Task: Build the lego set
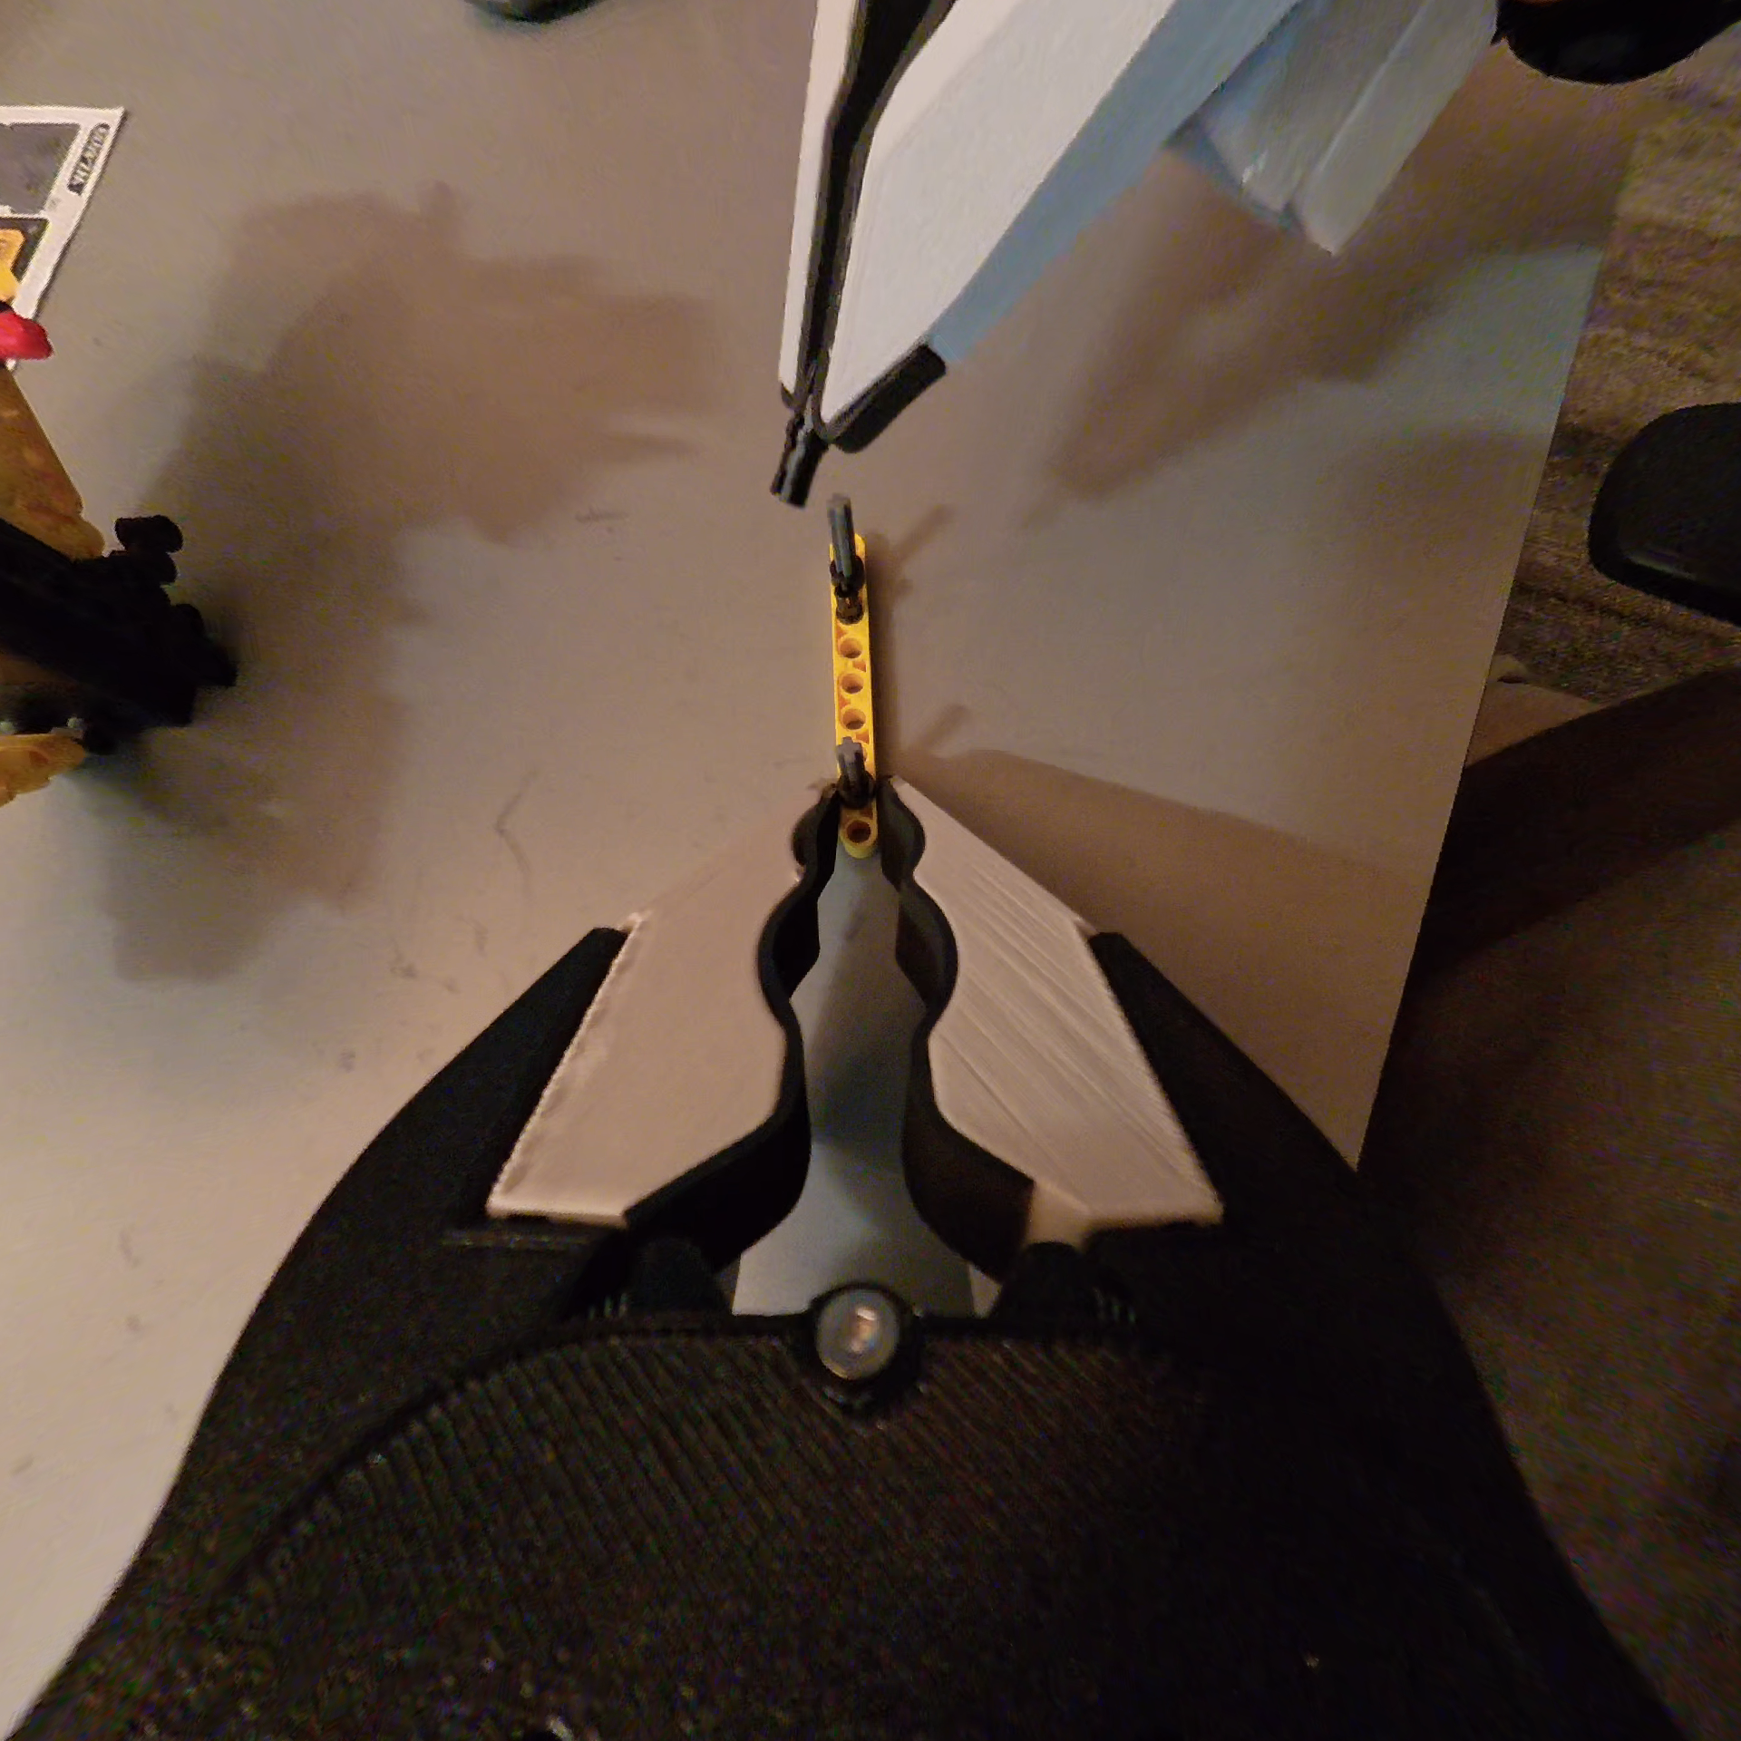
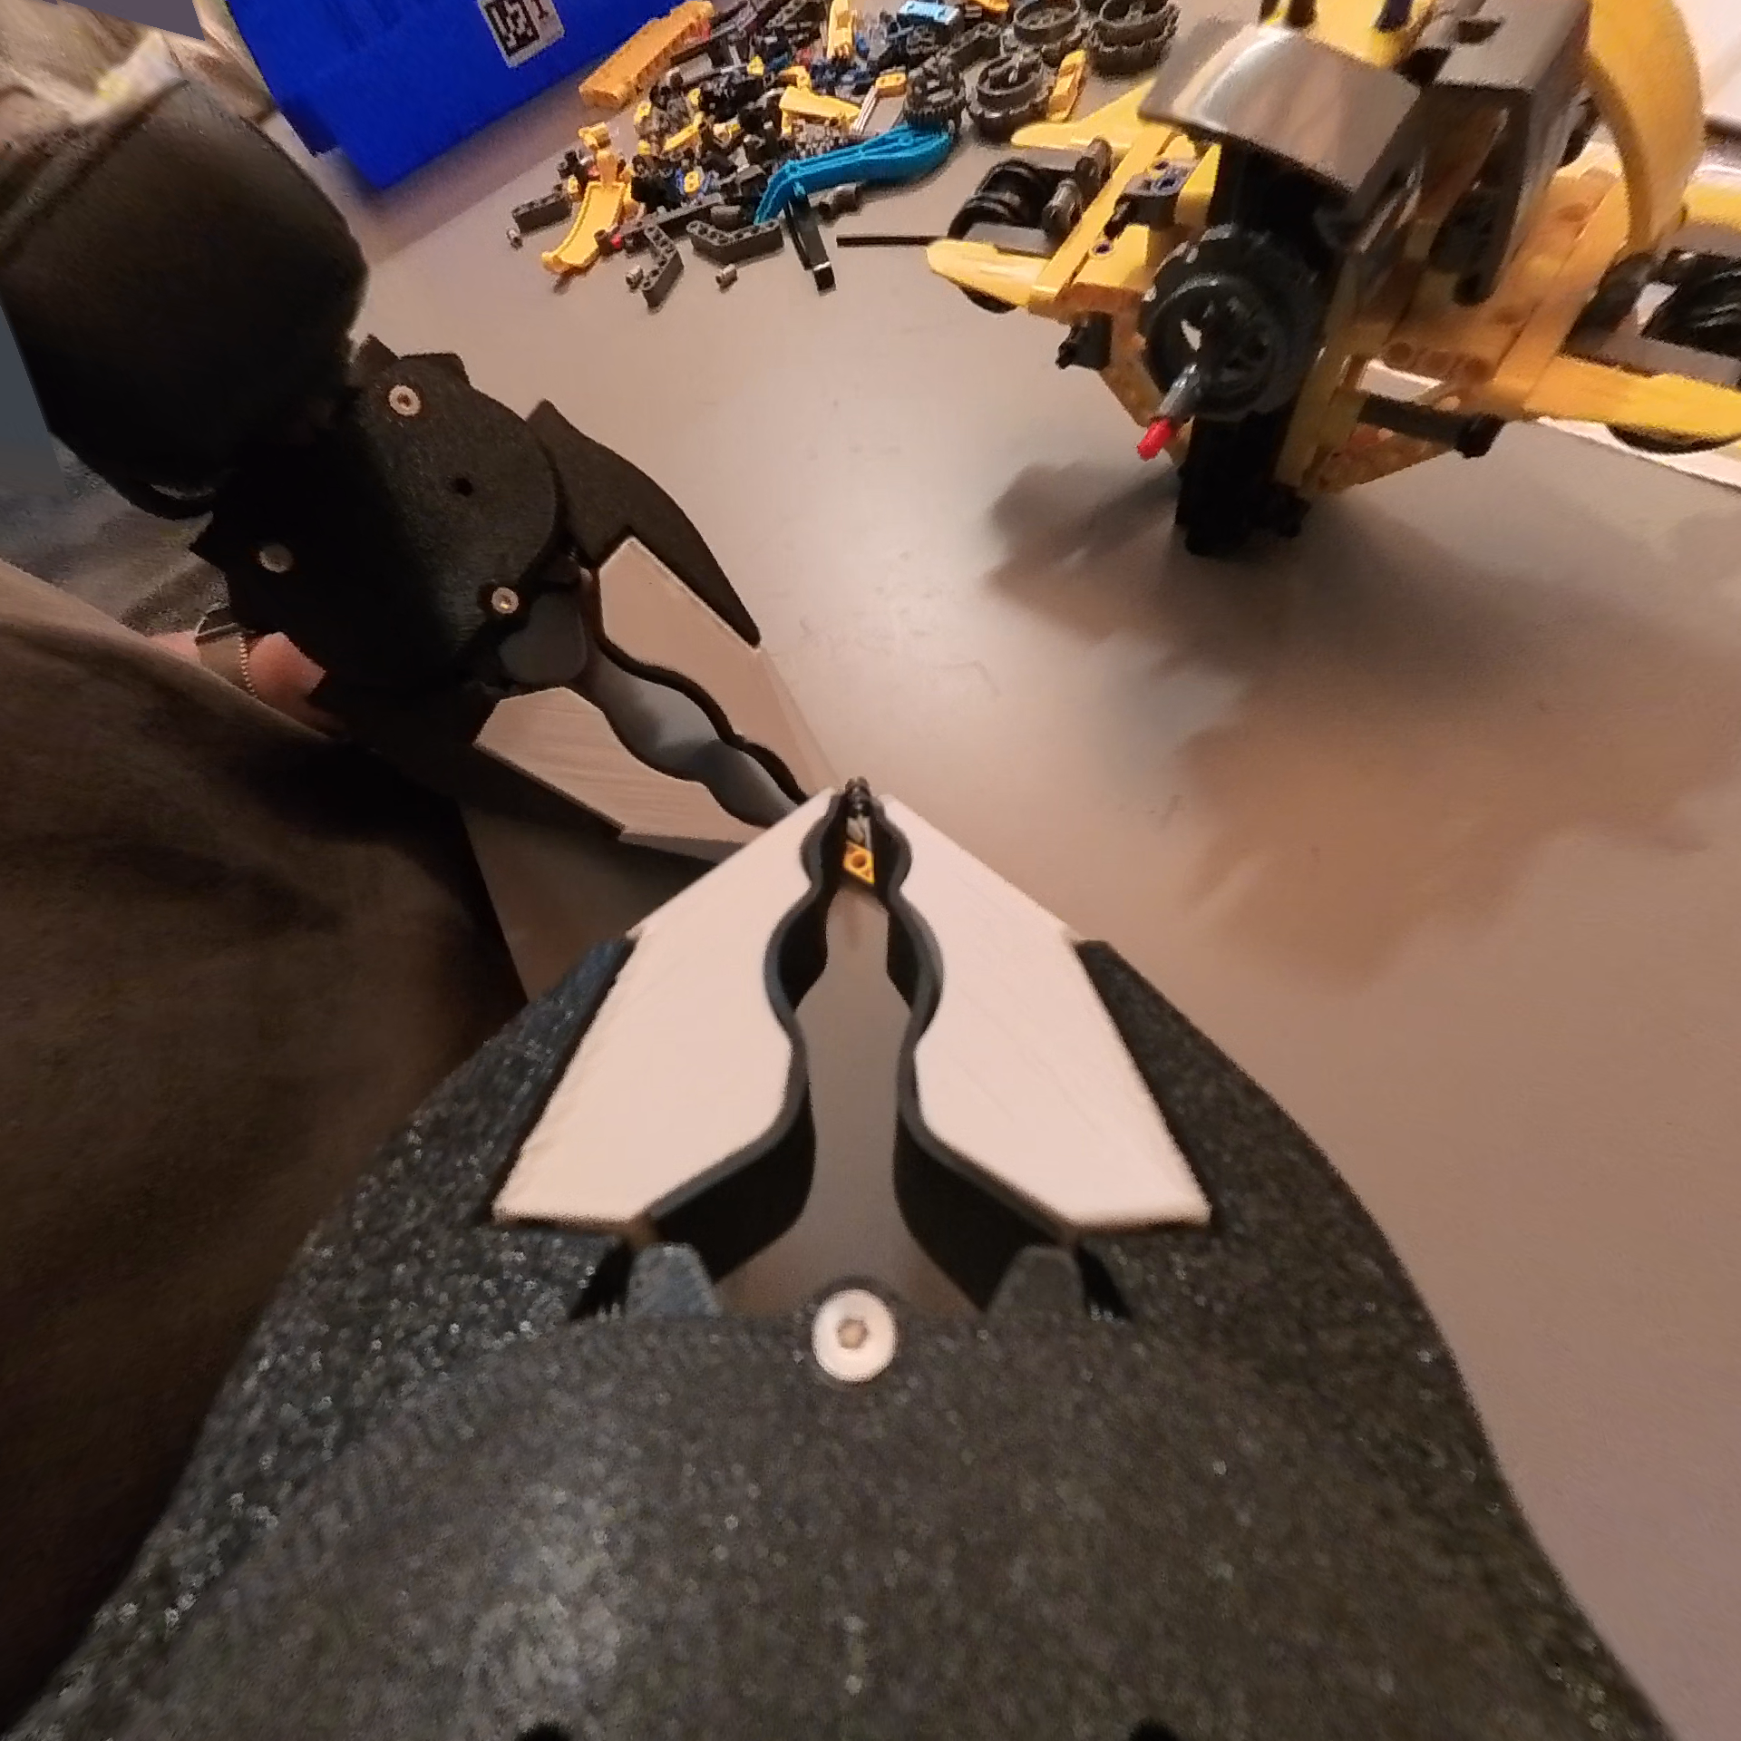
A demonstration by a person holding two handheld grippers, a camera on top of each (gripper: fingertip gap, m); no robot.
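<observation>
A slim yellow beam (image 1: 853, 697), pierced along its length by a row of round holes, juts forward over the grey table (image 1: 471, 848), with a dark grey pin (image 1: 841, 542) plugged in at its far end and another grey pin (image 1: 853, 765) near its close end. The left tool (image 1: 855, 820) is clenched on the beam's near end, the two tips pressed against its sides. Just beyond the far pin hangs the right tool (image 1: 801, 462), tips pinched on a small black pin (image 1: 793, 479) (a narrow gap separates that piece from the beam). In the right wrist view the right tool (image 2: 855, 801) grips the black pin (image 2: 857, 794), and a sliver of the yellow beam (image 2: 859, 865) shows between its fingers. Farther out stands a yellow and black brick-built model (image 2: 1338, 283), with a heap of loose parts (image 2: 801, 122) and a blue bin (image 2: 414, 75) behind. A printed leaflet (image 1: 47, 198) lies at the table's left edge.
</observation>
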